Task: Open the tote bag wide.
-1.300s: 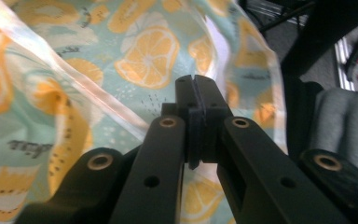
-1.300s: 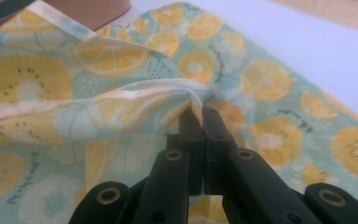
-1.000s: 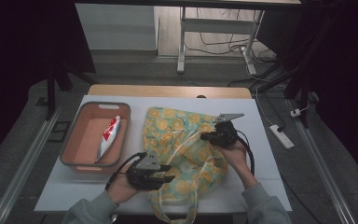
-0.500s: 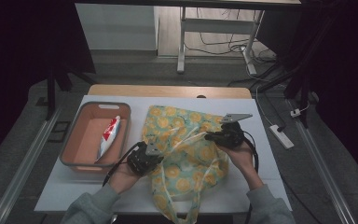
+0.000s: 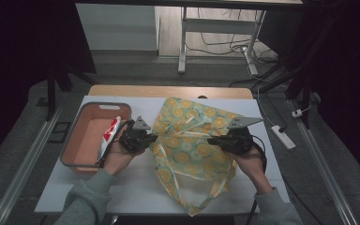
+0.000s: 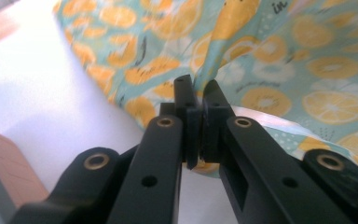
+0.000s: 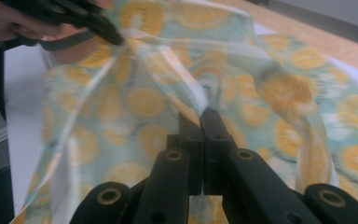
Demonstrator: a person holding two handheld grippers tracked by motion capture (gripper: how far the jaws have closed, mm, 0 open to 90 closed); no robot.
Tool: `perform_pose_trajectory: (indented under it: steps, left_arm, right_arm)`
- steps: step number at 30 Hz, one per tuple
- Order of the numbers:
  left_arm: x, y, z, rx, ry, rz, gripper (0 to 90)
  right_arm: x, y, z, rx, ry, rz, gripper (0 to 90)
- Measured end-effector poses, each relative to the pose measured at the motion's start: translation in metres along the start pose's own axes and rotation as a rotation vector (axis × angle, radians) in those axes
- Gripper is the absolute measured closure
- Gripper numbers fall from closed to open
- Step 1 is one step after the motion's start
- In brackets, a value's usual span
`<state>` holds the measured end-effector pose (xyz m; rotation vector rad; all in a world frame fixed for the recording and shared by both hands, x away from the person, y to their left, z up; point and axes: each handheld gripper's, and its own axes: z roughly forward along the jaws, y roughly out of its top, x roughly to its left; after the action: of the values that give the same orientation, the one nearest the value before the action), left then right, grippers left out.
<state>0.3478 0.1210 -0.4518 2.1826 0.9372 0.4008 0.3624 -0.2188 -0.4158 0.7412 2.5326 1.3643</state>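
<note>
In the high view, a person is holding the left tool [image 5: 153,138] against the left edge of an orange-print cloth bag [image 5: 192,145] that is lying spread across the white tabletop [image 5: 136,187], while the right tool [image 5: 212,139] is gripping the bag near its middle; a salmon-coloured tray [image 5: 82,140] is sitting to the left, carrying a red and white packet [image 5: 110,133]. In the left gripper view, the left tool [image 6: 198,88] is pinching a raised fold of the bag [image 6: 279,60], jaws pressed together on the cloth. In the right gripper view, the right tool [image 7: 200,116] is clamping a blurred ridge of the bag [image 7: 144,102], jaws closed on it
</note>
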Motion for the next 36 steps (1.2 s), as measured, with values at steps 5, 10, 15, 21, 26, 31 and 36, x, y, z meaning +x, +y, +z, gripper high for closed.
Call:
perform_pose_trajectory:
  steps: [5, 10, 15, 21, 26, 31, 36]
  left_arm:
    - [0.002, 0.0, 0.009, 0.034, 0.013, -0.001, 85.8]
    - [0.005, -0.001, 0.008, 0.026, 0.023, -0.014, 84.6]
    - [0.007, -0.003, 0.009, 0.029, 0.024, -0.034, 77.1]
    - [0.001, -0.006, -0.018, -0.067, -0.031, -0.031, 41.8]
    - [0.007, -0.007, -0.052, -0.147, -0.113, -0.043, 30.4]
    - [0.017, -0.009, -0.079, -0.181, -0.112, -0.056, 29.1]
    - [0.033, -0.014, -0.086, -0.148, -0.072, -0.086, 28.4]
  right_arm:
    - [0.005, 0.002, 0.001, -0.006, 0.022, -0.003, 89.3]
    - [0.016, 0.008, 0.0, -0.02, 0.058, -0.032, 89.3]
    - [0.01, 0.004, 0.004, -0.027, 0.028, -0.02, 89.3]
    - [0.001, 0.0, 0.01, -0.042, 0.047, 0.021, 89.3]
    - [0.004, 0.005, 0.014, -0.057, 0.056, 0.0, 89.3]
    - [0.005, 0.006, 0.018, -0.058, 0.059, 0.004, 89.3]
    - [0.005, 0.005, 0.015, -0.057, 0.05, 0.009, 89.2]
